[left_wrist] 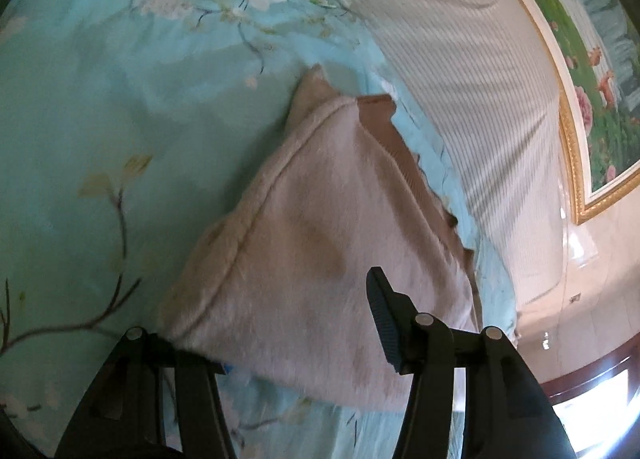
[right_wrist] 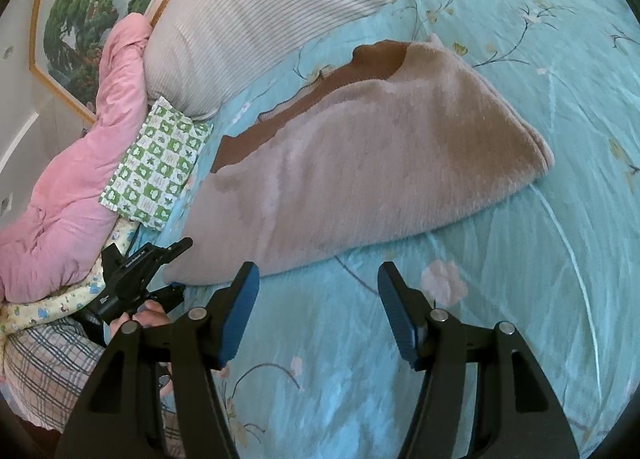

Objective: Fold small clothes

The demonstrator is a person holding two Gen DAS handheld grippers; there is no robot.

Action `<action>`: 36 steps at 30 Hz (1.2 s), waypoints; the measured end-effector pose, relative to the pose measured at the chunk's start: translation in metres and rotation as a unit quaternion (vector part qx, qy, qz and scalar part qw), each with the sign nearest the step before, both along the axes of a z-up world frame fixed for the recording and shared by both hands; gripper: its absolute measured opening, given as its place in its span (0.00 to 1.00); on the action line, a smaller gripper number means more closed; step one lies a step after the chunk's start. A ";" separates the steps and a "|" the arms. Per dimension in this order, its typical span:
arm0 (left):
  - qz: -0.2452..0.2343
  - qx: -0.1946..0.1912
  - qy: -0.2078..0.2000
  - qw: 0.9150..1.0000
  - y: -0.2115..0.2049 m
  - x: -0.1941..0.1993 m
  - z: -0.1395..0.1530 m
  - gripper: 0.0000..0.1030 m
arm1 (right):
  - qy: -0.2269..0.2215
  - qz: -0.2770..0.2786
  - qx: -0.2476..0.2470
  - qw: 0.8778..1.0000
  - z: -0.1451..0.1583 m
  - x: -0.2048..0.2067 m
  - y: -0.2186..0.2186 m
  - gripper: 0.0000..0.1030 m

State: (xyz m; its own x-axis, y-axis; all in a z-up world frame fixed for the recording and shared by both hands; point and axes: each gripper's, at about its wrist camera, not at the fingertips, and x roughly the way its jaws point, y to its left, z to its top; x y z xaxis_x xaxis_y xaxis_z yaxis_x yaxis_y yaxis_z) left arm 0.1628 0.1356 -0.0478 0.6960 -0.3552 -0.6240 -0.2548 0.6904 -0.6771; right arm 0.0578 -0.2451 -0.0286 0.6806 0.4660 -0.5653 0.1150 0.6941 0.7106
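Observation:
A fuzzy beige-pink garment (left_wrist: 320, 227) with a brown ribbed edge lies folded on the light blue floral bed sheet (left_wrist: 100, 107). My left gripper (left_wrist: 304, 335) is open, with the garment's near corner lying between its jaws; the left finger is hidden under the cloth. In the right wrist view the same garment (right_wrist: 372, 163) lies spread ahead. My right gripper (right_wrist: 316, 319) is open and empty, just short of the garment's near edge. The left gripper (right_wrist: 168, 267) shows at the garment's left corner.
A white ribbed pillow (right_wrist: 280, 7) lies behind the garment. A green-and-white patterned cloth (right_wrist: 156, 167), a pink quilt (right_wrist: 80, 163) and a plaid cloth (right_wrist: 44, 371) lie at the left. A framed picture (left_wrist: 592, 79) hangs on the wall.

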 end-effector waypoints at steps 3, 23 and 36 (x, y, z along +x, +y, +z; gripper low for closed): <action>-0.007 0.026 -0.013 1.000 -0.003 0.007 0.010 0.23 | -0.002 -0.003 -0.003 1.000 -0.001 0.011 -0.007 0.61; -0.251 0.151 -0.125 0.948 -0.204 0.017 0.066 0.06 | -0.034 0.042 0.060 0.997 0.007 0.128 -0.072 0.63; -0.277 0.198 -0.111 0.934 -0.235 0.026 0.057 0.06 | 0.005 0.156 0.103 0.982 -0.019 0.245 -0.006 0.32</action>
State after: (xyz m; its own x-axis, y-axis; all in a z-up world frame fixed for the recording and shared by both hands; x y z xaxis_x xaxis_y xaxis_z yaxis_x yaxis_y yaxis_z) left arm 0.1888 -0.0996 0.0093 0.6014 -0.4710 -0.6454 0.3310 0.8820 -0.3353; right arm 0.3026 -0.2509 -0.0479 0.4807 0.7564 -0.4436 -0.0734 0.5389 0.8392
